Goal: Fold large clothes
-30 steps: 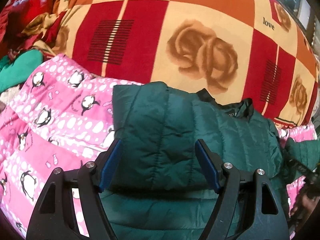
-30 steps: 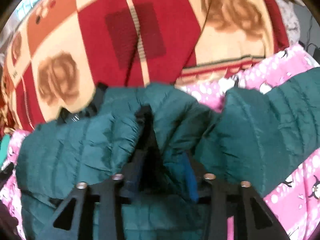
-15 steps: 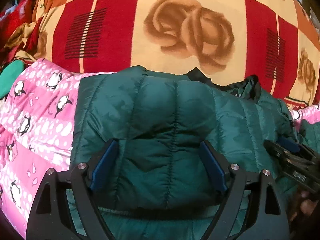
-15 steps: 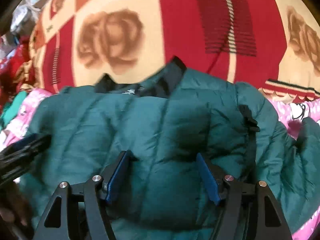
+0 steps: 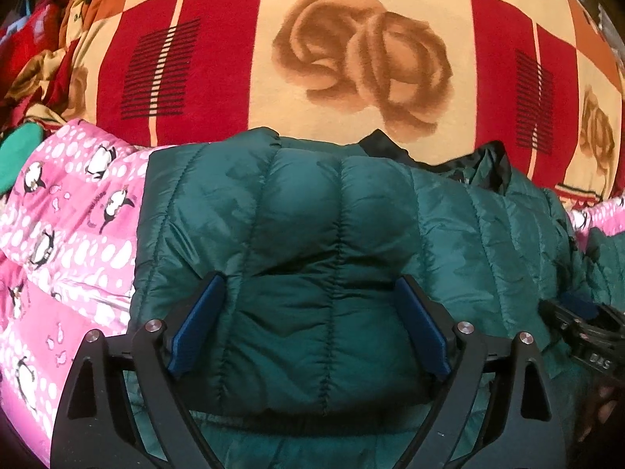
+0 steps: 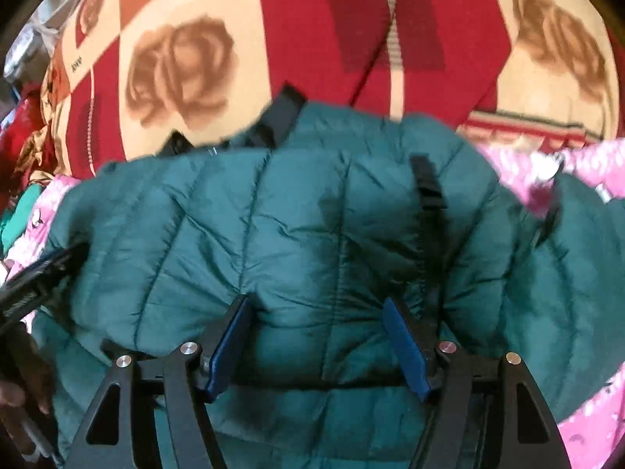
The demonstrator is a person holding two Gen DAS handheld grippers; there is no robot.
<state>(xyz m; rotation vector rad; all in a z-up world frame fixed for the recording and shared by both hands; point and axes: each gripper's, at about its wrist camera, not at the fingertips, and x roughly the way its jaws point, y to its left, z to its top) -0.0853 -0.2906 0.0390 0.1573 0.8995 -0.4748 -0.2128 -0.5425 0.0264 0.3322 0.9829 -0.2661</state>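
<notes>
Your left gripper hangs over the dark green quilted puffer jacket, its jaws spread wide and having just been opening; a puffed fold of the jacket bulges up between the blue pads, but whether the pads touch the fabric cannot be told, and nothing is clamped. In the left wrist view the jacket fills the frame from the centre down to six o'clock, folded over on itself, with its black-lined collar at about one o'clock. It lies on a pink penguin-print quilt that shows at nine o'clock, and behind it, from ten to two o'clock, spreads a red and cream rose-patterned blanket printed with the word "love". Your right gripper also stands parted over the jacket, its jaws having opened within the last second; a ridge of green fabric sits between the pads, which do not pinch it. In the right wrist view the collar points to twelve o'clock and a black strap runs down the jacket at about one o'clock. The pink quilt shows at two to three o'clock. Your left tool enters that view at nine o'clock, and your right tool shows at four o'clock in the left wrist view.
</notes>
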